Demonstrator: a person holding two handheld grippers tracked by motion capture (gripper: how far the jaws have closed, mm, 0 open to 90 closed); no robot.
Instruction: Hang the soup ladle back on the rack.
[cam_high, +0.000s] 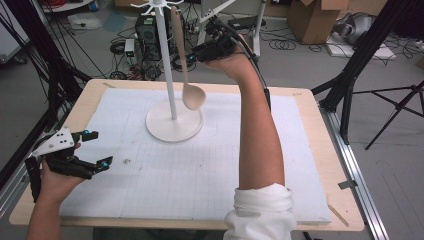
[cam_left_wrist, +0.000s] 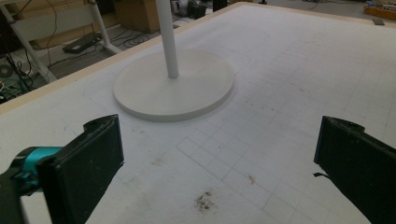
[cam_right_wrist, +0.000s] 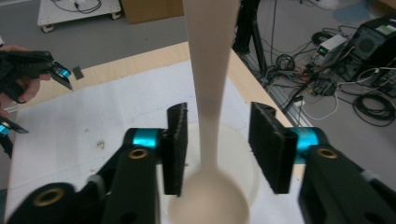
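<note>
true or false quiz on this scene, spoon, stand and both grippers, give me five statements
1. The spoon hangs from the stand with its bowl down. True.
2. The right gripper is clamped on the spoon handle. False: its jaws stand apart on either side of the handle, with gaps showing.
3. The left gripper holds a cup. False: its jaws are open with nothing between them, low over the mat.
4. The stand has a round white base resting on the mat. True.
5. The spoon lies flat on the table. False: it hangs upright beside the stand's pole, bowl above the base.
</note>
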